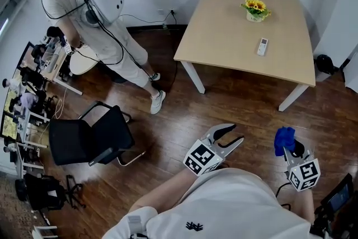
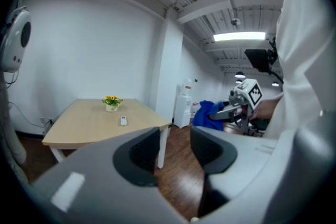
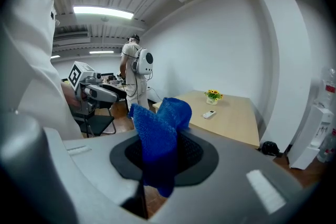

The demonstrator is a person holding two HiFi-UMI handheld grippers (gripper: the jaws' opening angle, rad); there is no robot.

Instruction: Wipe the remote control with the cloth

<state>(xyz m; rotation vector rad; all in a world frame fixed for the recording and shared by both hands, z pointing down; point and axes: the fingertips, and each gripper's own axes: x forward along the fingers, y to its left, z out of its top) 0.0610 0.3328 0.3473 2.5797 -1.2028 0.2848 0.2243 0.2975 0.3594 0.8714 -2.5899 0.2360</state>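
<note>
- My R gripper (image 3: 163, 157) is pinched on the blue cloth (image 3: 160, 134). The cloth bunches up above the jaws and a tail hangs below.
- My L gripper (image 2: 174, 152) is spread, w/ nothing betw the jaws.
- The remote control (image 1: 262, 46) lies on the table (image 1: 224, 36) near the flower pot (image 1: 255, 10), well apart from both grippers.
- Step in hand, I reckon: carry the cloth over to the remote. Hold the pinch firm, lead w/ the bunched end, and have the L gripper ready to steady the remote so it doesn't skid.
- Only the head view shows the stretch of floor betw me and the table.
- Only the R gripper view shows how the cloth sits in the jaws. The L gripper view shows the cloth side-on.
</note>
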